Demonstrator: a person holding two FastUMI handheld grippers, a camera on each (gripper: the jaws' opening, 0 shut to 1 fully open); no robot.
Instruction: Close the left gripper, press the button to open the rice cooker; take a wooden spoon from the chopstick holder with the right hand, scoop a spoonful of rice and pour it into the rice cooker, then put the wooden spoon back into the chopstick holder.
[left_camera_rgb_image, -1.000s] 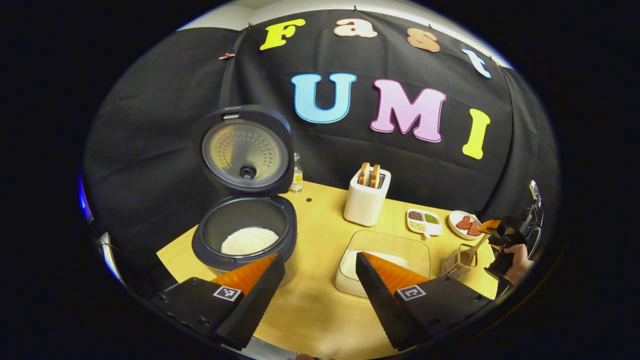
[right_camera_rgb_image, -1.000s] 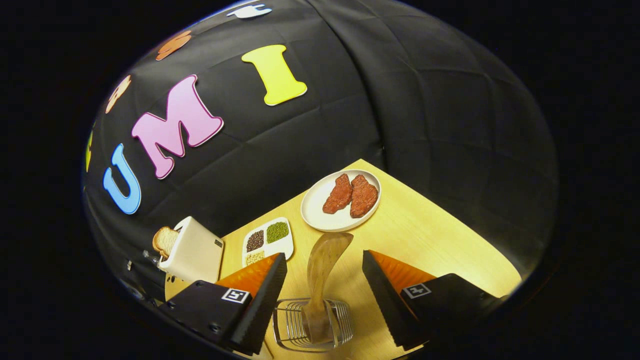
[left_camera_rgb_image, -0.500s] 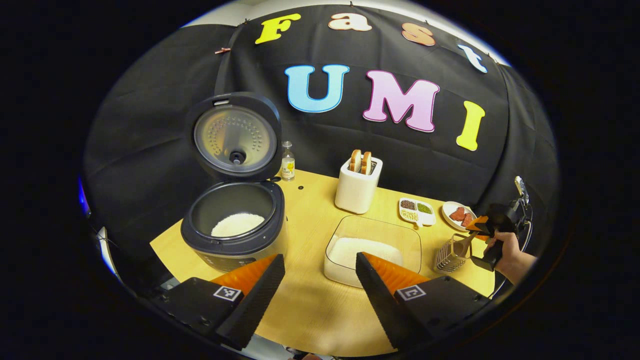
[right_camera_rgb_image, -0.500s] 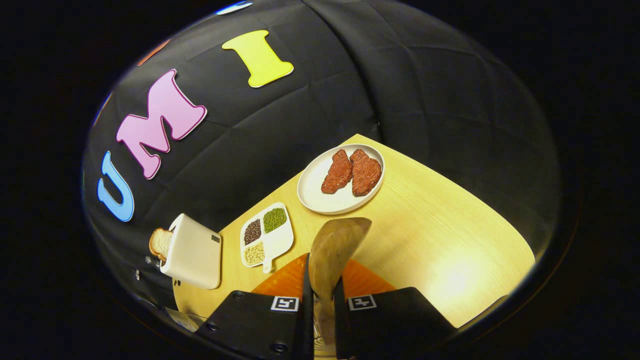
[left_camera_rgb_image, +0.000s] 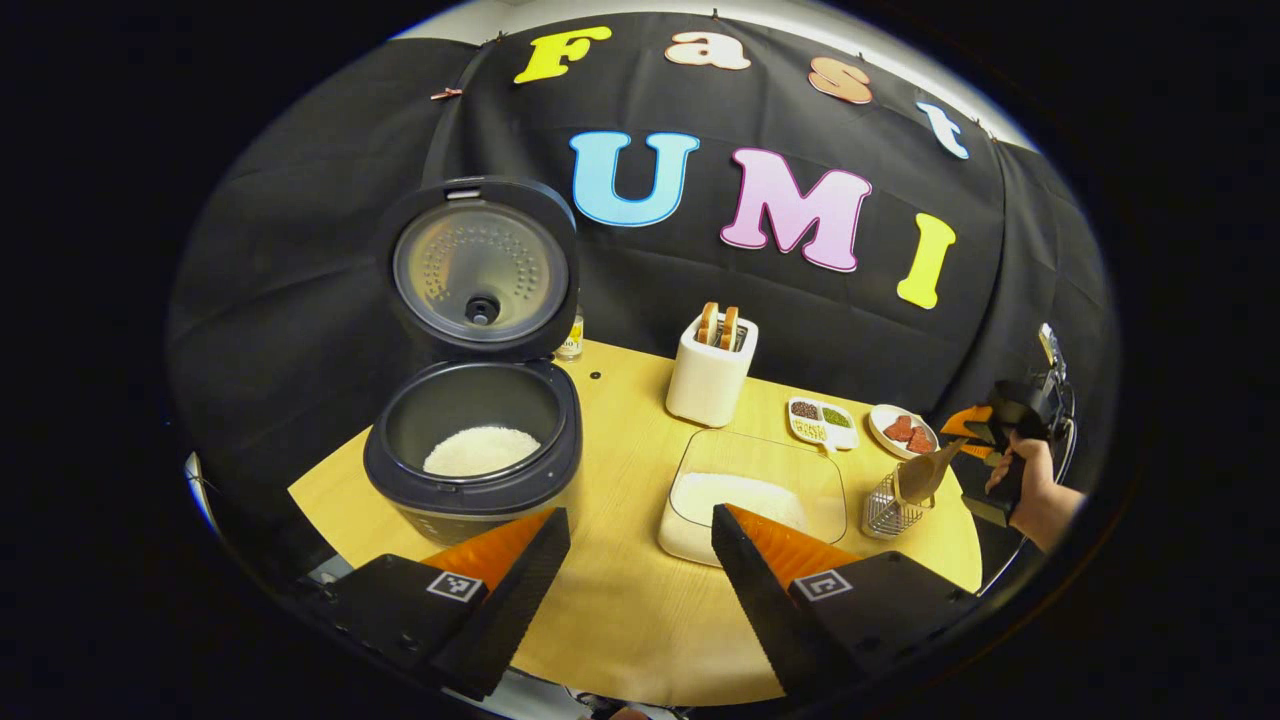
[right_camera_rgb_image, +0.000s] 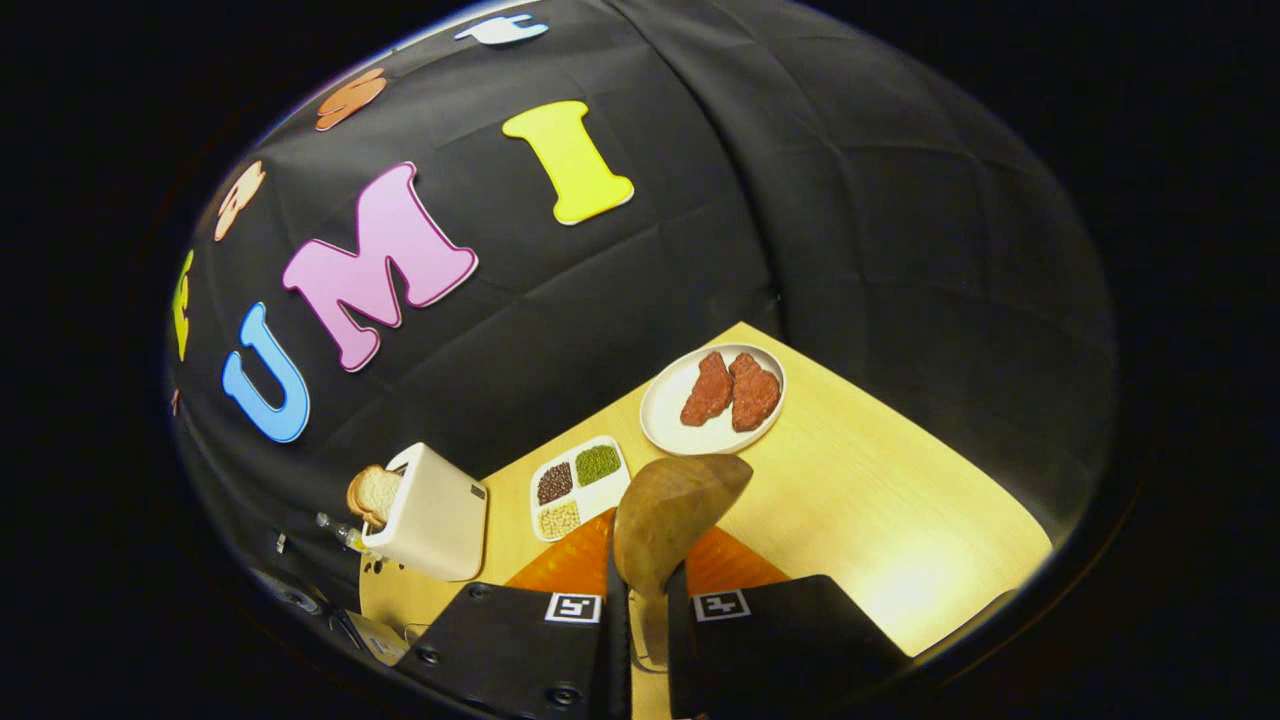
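Pinching the spoon (right_camera_rgb_image: 672, 515) between both fingers of the right gripper (right_camera_rgb_image: 640, 625), bowl up, just above the holder (left_camera_rgb_image: 884, 508). Holding the left gripper (left_camera_rgb_image: 640, 565) spread wide over the table (left_camera_rgb_image: 620, 620), near the open cooker (left_camera_rgb_image: 472, 450) and the rice tub (left_camera_rgb_image: 755, 490).

A toaster (left_camera_rgb_image: 710, 375) with bread, a divided dish (left_camera_rgb_image: 822, 421) and a plate of meat (left_camera_rgb_image: 900, 430) are ranged along the table's (left_camera_rgb_image: 620, 610) far edge.

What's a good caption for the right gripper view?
Right gripper shut on the wooden spoon, above the table.
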